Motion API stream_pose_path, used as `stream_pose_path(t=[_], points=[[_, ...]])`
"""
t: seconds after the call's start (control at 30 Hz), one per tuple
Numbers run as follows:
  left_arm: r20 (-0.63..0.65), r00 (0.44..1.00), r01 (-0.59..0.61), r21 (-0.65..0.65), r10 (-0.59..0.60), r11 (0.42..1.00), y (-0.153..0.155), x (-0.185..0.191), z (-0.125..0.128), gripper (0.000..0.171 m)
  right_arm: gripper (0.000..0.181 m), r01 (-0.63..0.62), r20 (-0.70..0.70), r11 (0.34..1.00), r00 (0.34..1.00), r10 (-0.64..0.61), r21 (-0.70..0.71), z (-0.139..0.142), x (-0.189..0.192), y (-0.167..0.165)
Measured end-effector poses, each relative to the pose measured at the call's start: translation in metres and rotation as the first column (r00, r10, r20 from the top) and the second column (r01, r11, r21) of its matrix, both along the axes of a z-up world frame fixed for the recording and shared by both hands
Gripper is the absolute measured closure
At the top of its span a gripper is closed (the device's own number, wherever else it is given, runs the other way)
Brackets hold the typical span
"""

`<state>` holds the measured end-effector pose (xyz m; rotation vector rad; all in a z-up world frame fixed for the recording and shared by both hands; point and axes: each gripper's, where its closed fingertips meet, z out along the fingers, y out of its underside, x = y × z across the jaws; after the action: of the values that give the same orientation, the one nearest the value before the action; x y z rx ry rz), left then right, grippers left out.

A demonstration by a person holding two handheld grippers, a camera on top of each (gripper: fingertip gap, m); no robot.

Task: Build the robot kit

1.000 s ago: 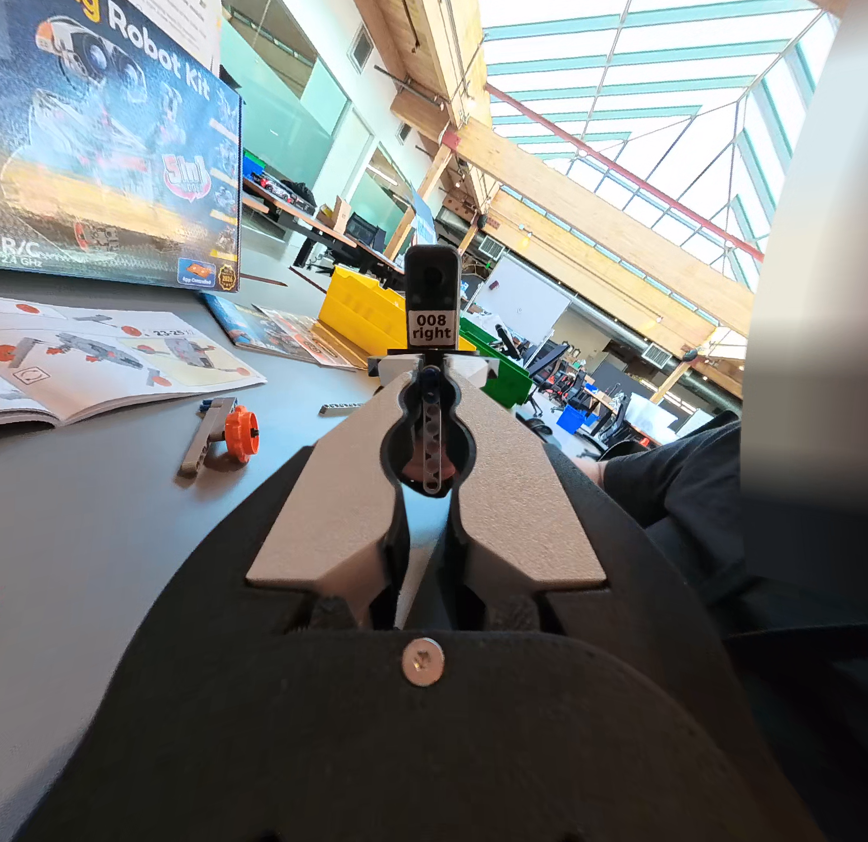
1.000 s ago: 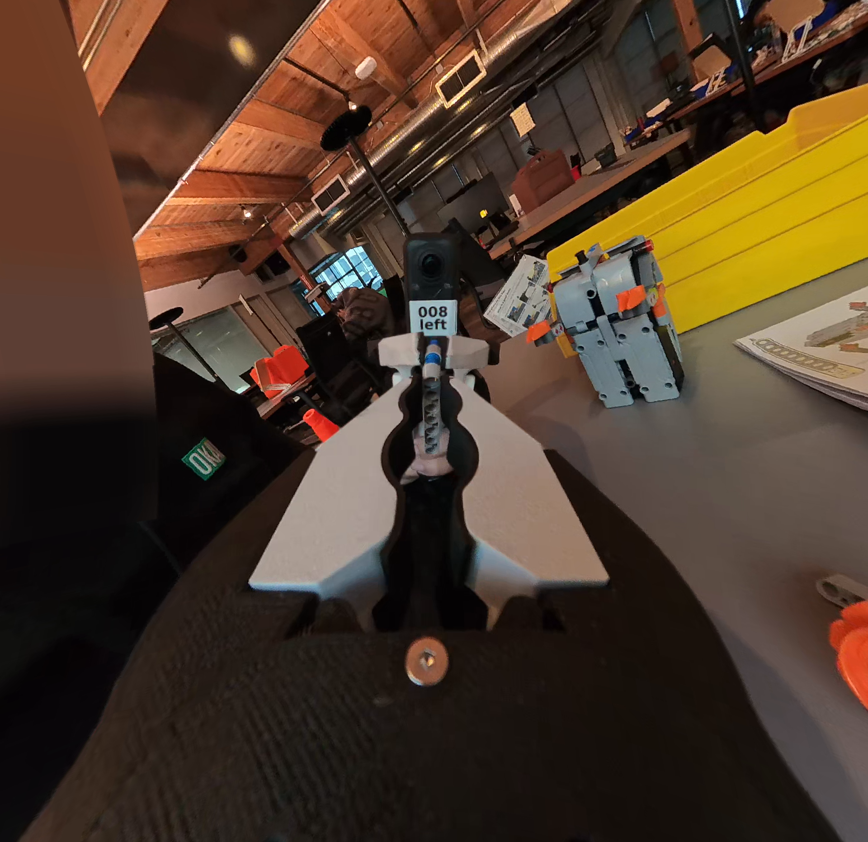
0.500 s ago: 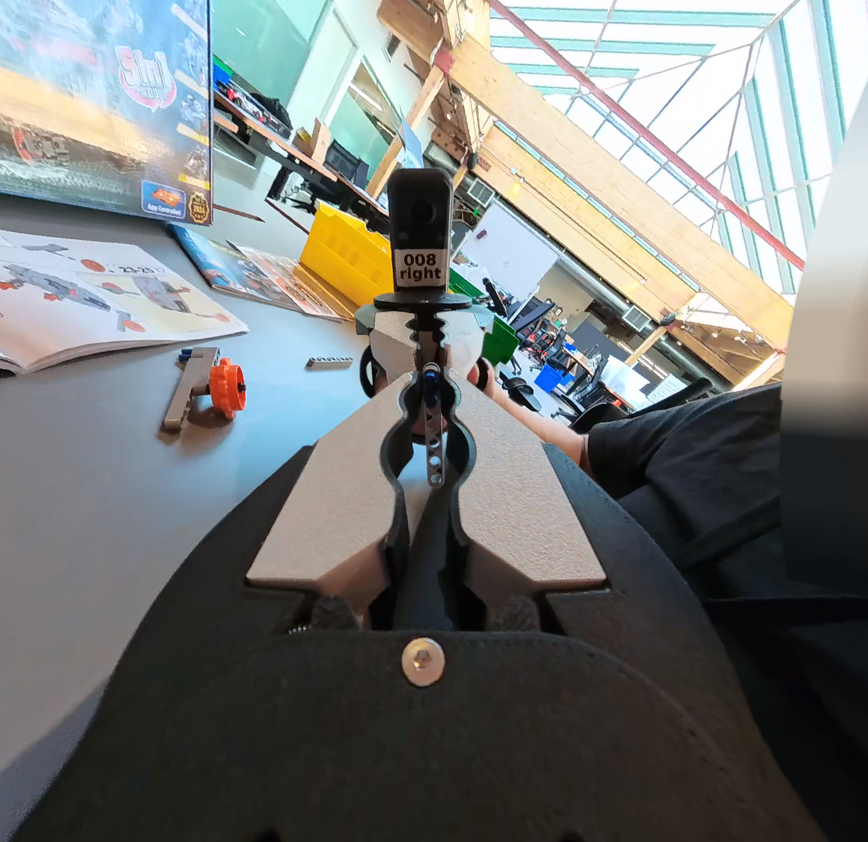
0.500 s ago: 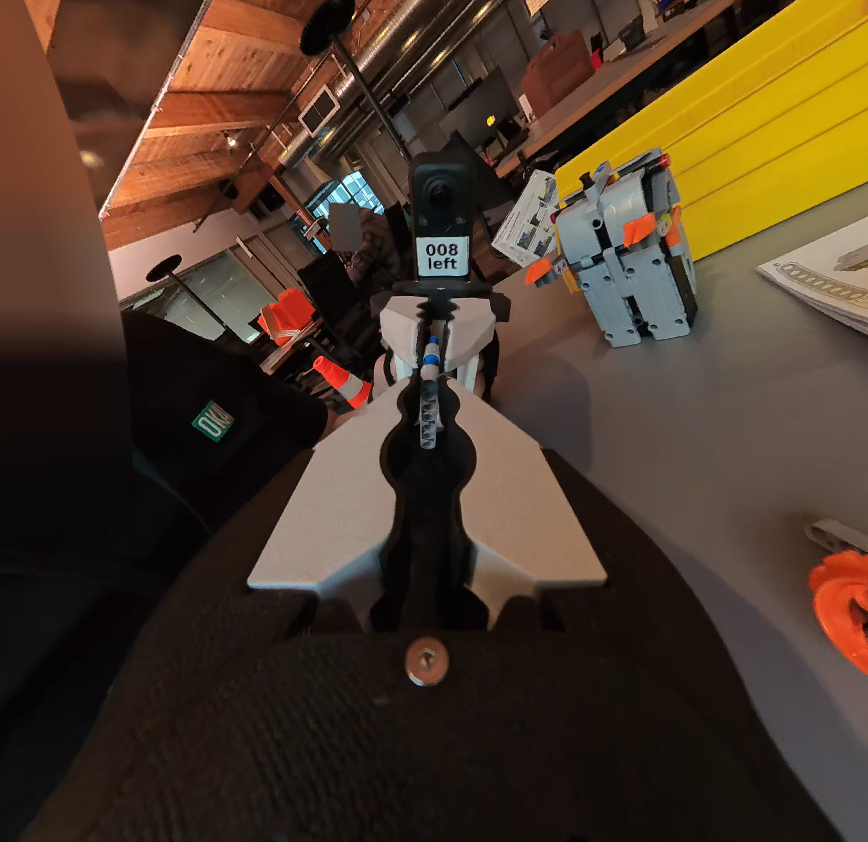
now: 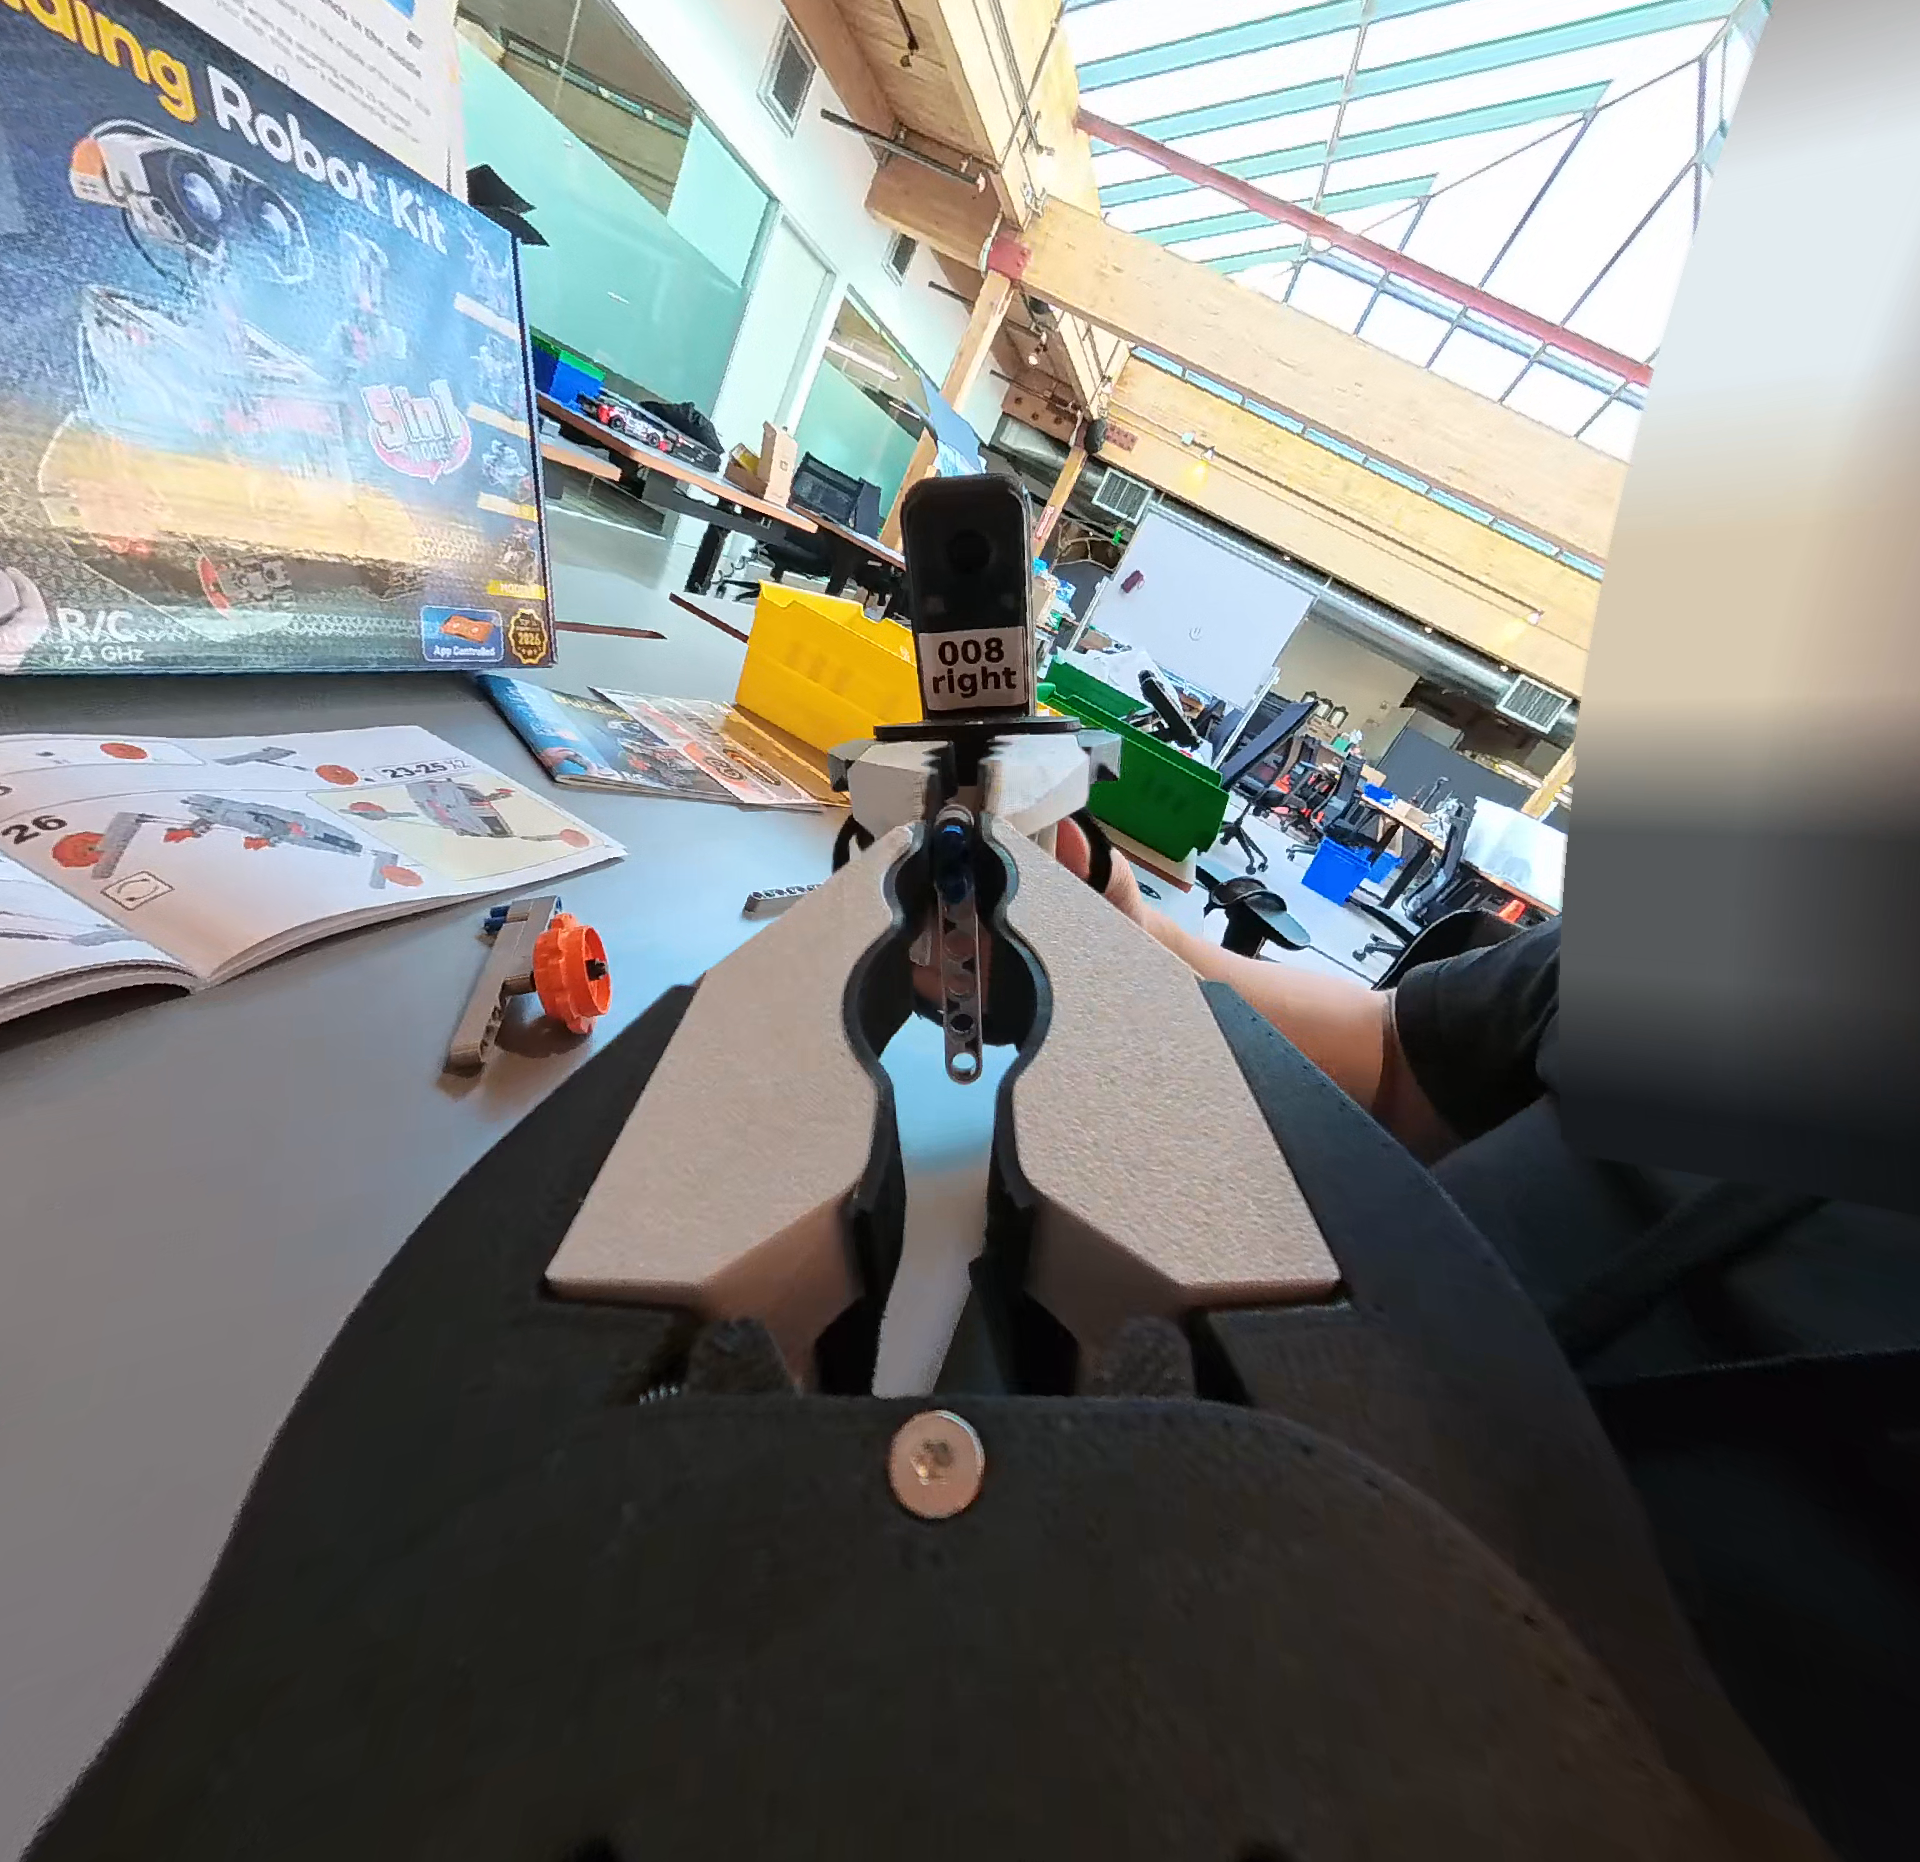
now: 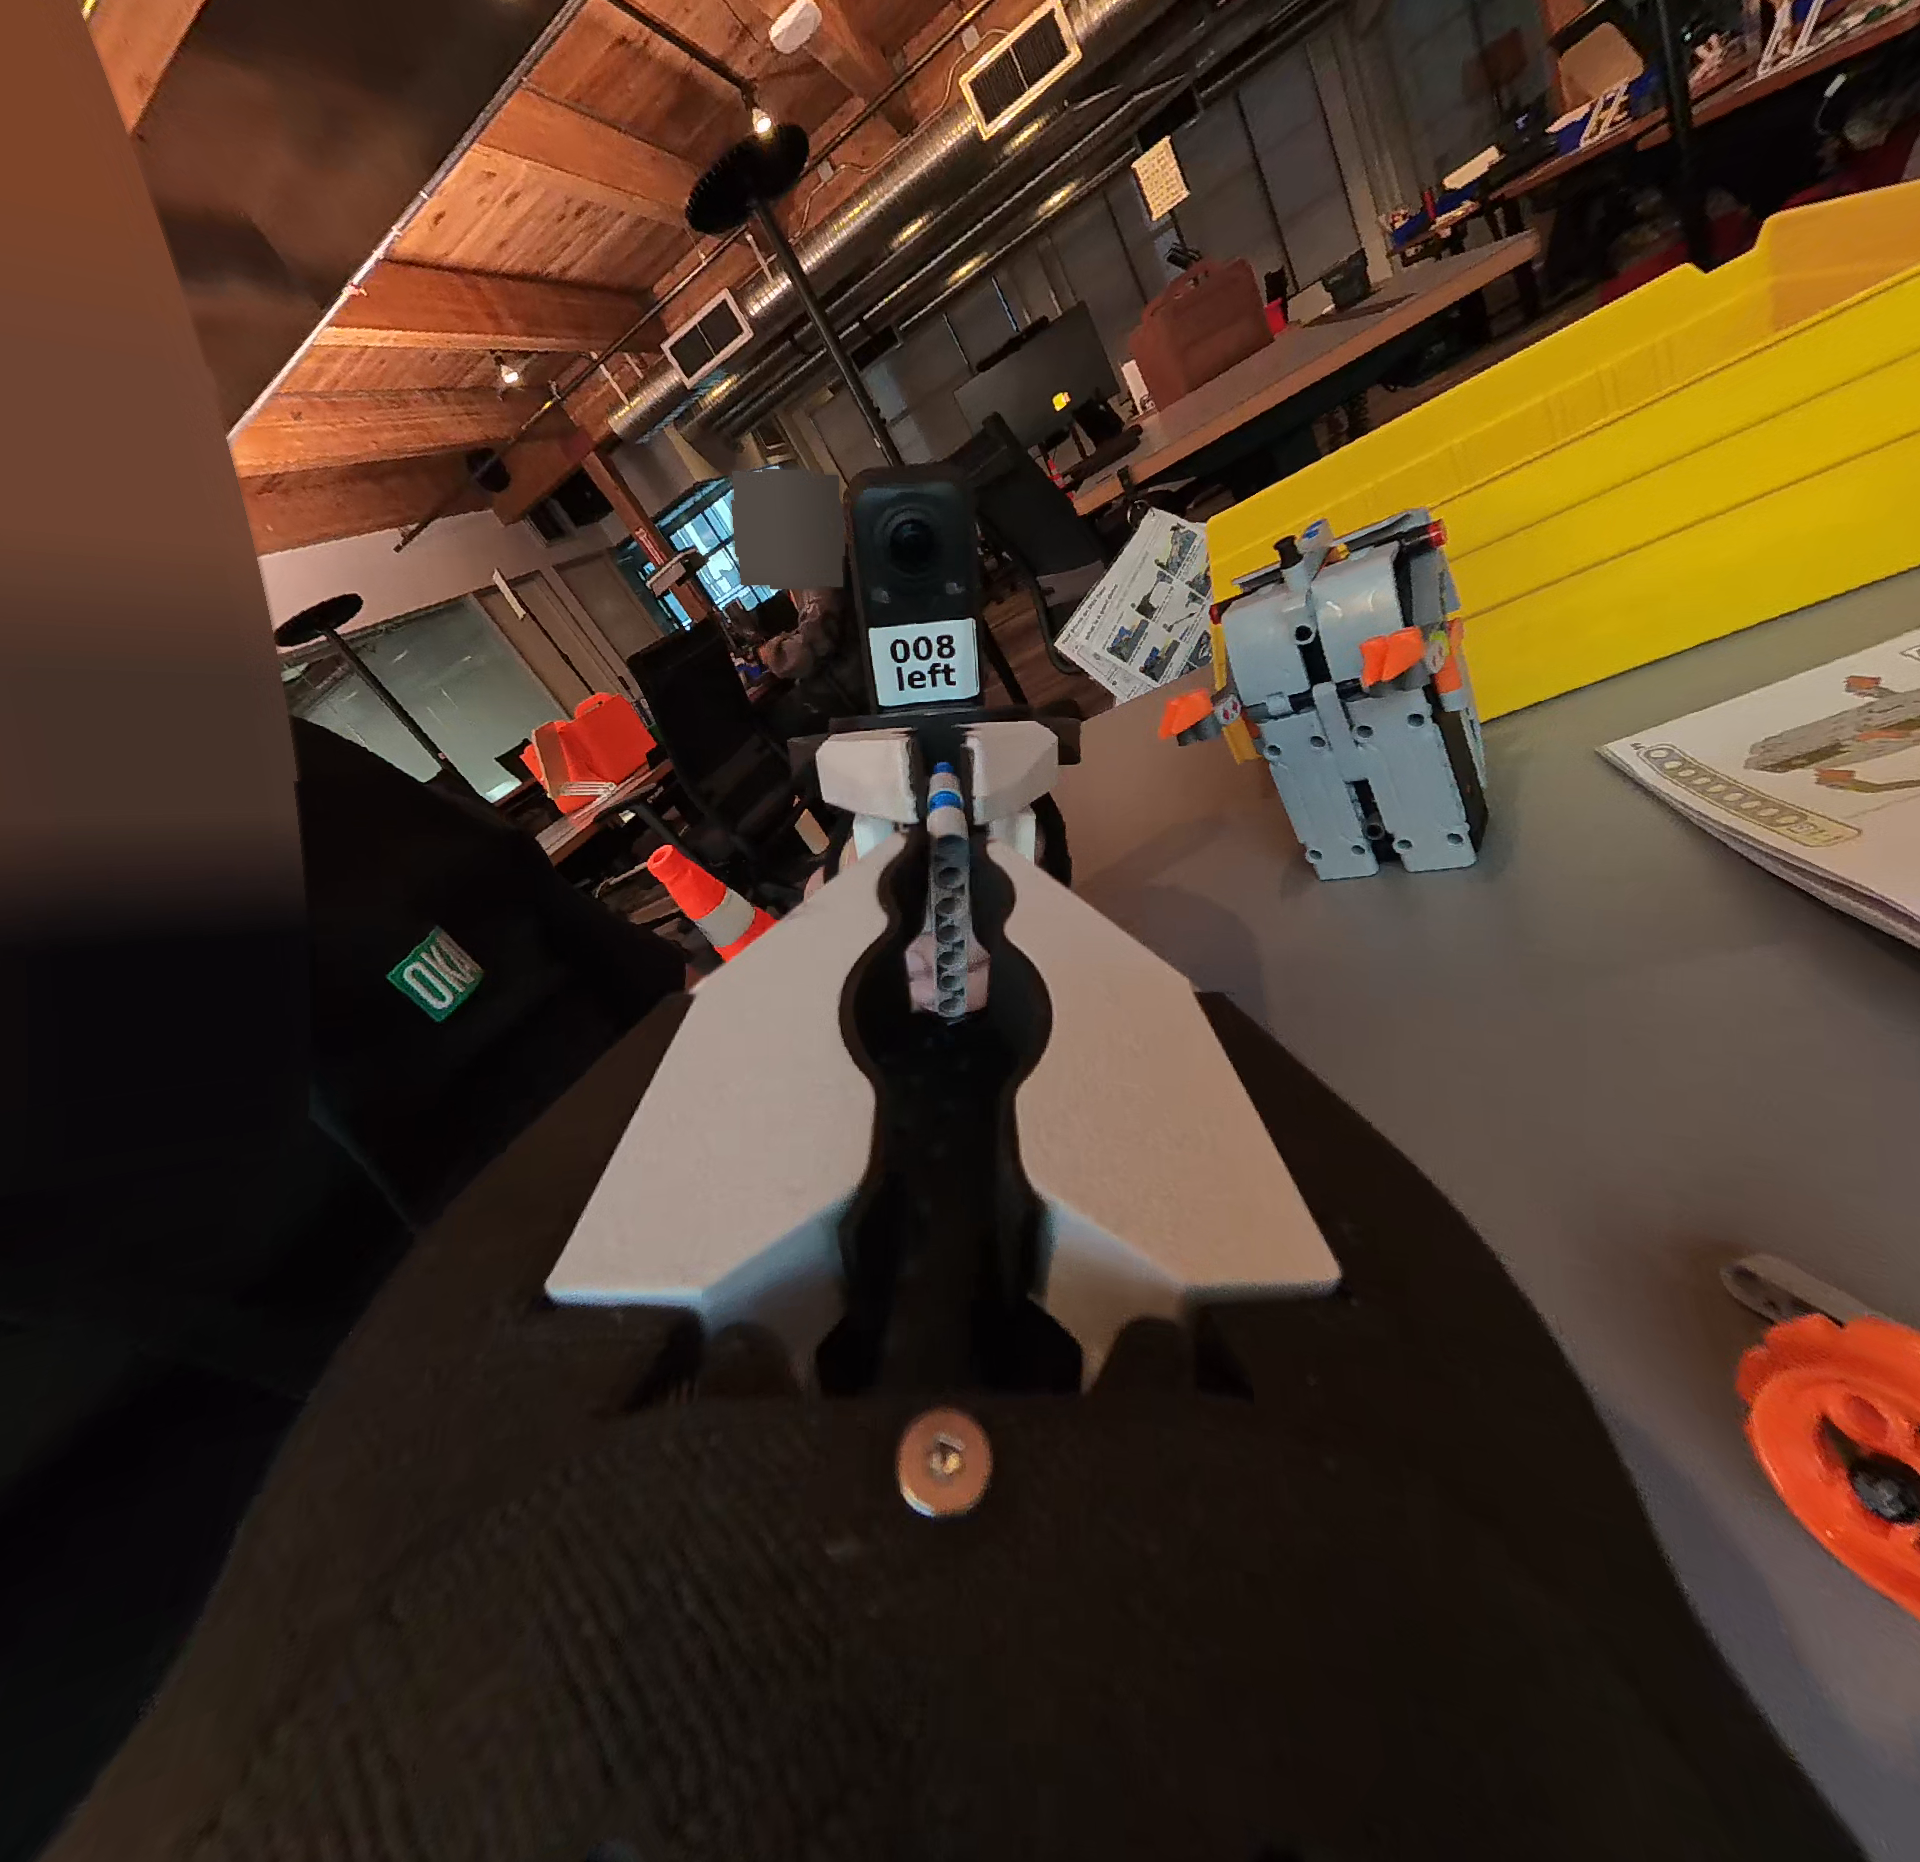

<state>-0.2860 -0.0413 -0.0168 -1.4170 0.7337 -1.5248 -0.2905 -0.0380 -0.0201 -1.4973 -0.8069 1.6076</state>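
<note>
Facing each other tip to tip above the flat grey table (image 5: pixel 208 1241), the two hand-held tongs each pinch a small part. The left gripper (image 5: pixel 951 844) has its pale fingers drawn narrow on a thin grey perforated strip (image 5: pixel 961 991) of plastic, which hangs back into the rounded gap between the fingers, with a dark blue pin (image 5: pixel 945 862) at its far end. The right gripper (image 6: pixel 948 846) is likewise narrowed on a thicker grey plastic holed beam (image 6: pixel 951 929), which bears a blue-and-white peg (image 6: pixel 941 789) at its far end. The two sets of tips sit just beside each other, but whether the two parts touch cannot be told. A person's hand (image 5: pixel 1101 867) shows behind the right gripper. On the table to the left gripper's left lies an orange toothed wheel (image 5: pixel 569 965) mounted on a short grey bar (image 5: pixel 499 981), near an open paper instruction booklet (image 5: pixel 260 836); a small loose grey strip (image 5: pixel 784 896) lies beyond, apart from both. A large printed cardboard kit box (image 5: pixel 260 358) stands upright behind the booklet, and a yellow plastic bin (image 5: pixel 821 669) and a green plastic bin (image 5: pixel 1153 784) stand farther back. In the right wrist view a blocky grey brick-built model (image 6: pixel 1351 711) with orange tabs stands upright just before a long yellow tray (image 6: pixel 1610 462).
</note>
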Motion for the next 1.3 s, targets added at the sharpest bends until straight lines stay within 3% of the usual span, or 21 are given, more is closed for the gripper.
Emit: stream_pose_path(t=[0.4, 0.7, 0.93, 1.3], points=[[0.026, 1.0, 0.013, -0.017, -0.012, 1.0, 0.0, 0.0, 0.002, 0.166, 0.177, 0.043, 0.074, 0.992, 0.996, -0.052, 0.122, -0.002, 0.001, -0.003], [-0.112, 0.994, -0.013, 0.043, 0.018, 0.999, 0.002, 0.003, -0.016, 0.166, 0.177, 0.059, 0.17, 0.988, 0.982, -0.084, 0.145, -0.016, 0.002, 0.001], [-0.092, 0.995, -0.027, 0.138, 0.04, 0.99, -0.004, 0.005, -0.008, 0.167, 0.177, 0.017, 0.148, 0.984, 0.988, -0.044, 0.178, -0.009, 0.004, -0.005], [-0.023, 1.0, 0.022, 0.062, -0.021, 0.998, -0.008, 0.003, -0.002, 0.167, 0.177, -0.008, 0.141, 0.98, 0.99, -0.02, 0.199, -0.006, 0.002, -0.012]])
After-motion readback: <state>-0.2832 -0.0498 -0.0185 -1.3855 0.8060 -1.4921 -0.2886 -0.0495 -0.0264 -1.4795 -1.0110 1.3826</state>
